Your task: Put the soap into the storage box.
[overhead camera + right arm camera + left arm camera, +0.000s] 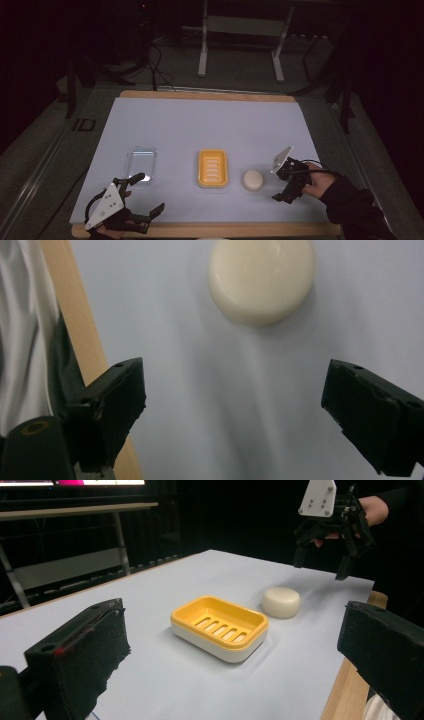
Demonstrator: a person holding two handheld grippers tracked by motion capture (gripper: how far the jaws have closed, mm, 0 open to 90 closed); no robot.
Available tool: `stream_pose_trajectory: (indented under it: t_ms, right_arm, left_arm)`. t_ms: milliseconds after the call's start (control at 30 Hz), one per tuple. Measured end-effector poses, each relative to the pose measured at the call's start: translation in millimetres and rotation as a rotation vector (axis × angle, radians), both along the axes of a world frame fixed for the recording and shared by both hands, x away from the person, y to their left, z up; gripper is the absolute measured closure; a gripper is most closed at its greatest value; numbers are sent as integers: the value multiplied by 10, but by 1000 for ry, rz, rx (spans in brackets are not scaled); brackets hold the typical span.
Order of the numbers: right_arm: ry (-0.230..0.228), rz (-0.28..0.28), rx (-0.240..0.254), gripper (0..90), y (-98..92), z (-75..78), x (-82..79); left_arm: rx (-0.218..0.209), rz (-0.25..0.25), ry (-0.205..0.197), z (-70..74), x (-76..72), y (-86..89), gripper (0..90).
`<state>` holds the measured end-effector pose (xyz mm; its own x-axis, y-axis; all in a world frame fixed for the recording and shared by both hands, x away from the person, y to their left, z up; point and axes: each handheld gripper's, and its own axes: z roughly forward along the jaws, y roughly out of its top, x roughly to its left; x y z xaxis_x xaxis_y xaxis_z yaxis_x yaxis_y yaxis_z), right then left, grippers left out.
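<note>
A round cream soap bar (253,180) lies on the white sheet just right of a yellow soap dish (213,168) with a slotted insert and white base. My right gripper (278,186) hovers right of the bar, open, with nothing between its jaws. In the right gripper view the soap bar (261,277) lies ahead of the spread fingers (120,395). My left gripper (149,192) stands open near the front left edge, holding nothing. Its view looks across at the soap dish (220,626), the soap bar (281,602) and the right gripper (322,562) beyond.
A clear plastic lid or tray (140,162) lies left of the dish, close to the left gripper. The wooden table edge (210,229) runs along the front. Table legs and cables (202,50) stand on the dark floor behind.
</note>
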<state>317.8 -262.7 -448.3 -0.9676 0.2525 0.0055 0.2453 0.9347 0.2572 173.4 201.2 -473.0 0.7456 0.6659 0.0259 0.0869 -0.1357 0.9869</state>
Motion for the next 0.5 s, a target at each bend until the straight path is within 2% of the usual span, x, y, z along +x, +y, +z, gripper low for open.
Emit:
stream_pose_trajectory:
  t_ms: [133, 233, 367, 500]
  right_arm:
    - [32, -11, -23, 103, -11, -16, 26]
    - [75, -7, -49, 103, -11, -52, 44]
    - [74, 1, -62, 103, -6, -70, 53]
    - [99, 9, -70, 103, 7, -62, 58]
  left_arm:
    - [0, -2, 2, -1, 0, -2, 1]
    - [-1, -3, 3, -2, 0, -5, 1]
    - [0, -5, 5, -5, 2, -9, 1]
    - [1, -7, 7, -4, 2, -8, 1]
